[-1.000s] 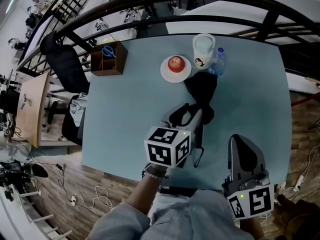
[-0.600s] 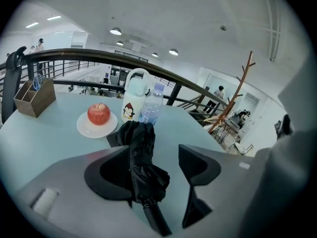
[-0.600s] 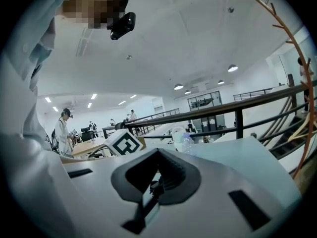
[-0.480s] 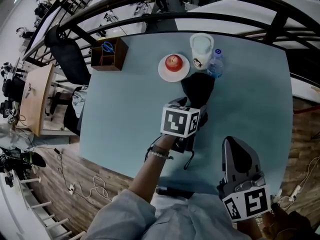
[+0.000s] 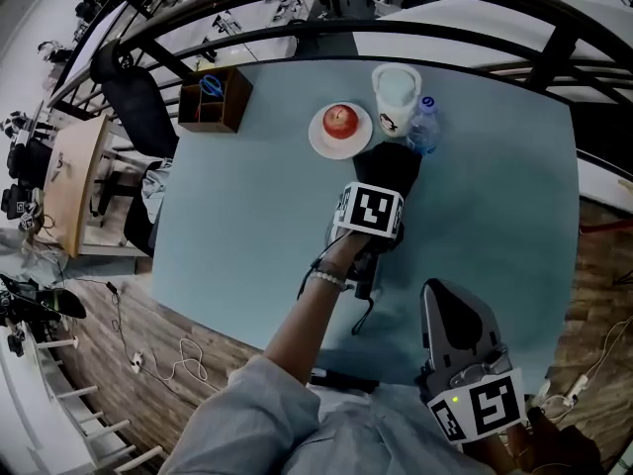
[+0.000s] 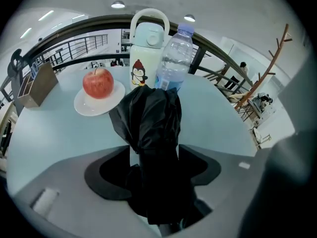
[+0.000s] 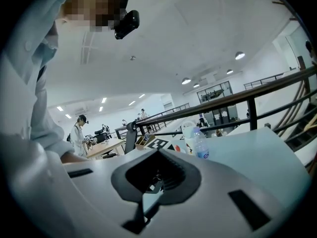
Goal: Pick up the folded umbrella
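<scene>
Two grippers out. My left gripper (image 6: 154, 166), jaws just opened wide, straddles the folded umbrella (image 6: 151, 120) without pressing; it lies mid-table, near-right of the plate (image 6: 83, 106). Right gripper (image 7: 157, 181): jaws together, empty.

Just beyond the left tool (image 6: 153, 170): apple (image 6: 98, 82) on white plate (image 6: 85, 106), penguin flask (image 6: 146, 38), water bottle (image 6: 174, 58); wooden box (image 6: 37, 86) far left.

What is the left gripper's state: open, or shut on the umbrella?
Open. The jaws of the left gripper have just been opening and stand wide, the folded umbrella between them, unclamped; a pale gap shows beside one pad.
</scene>
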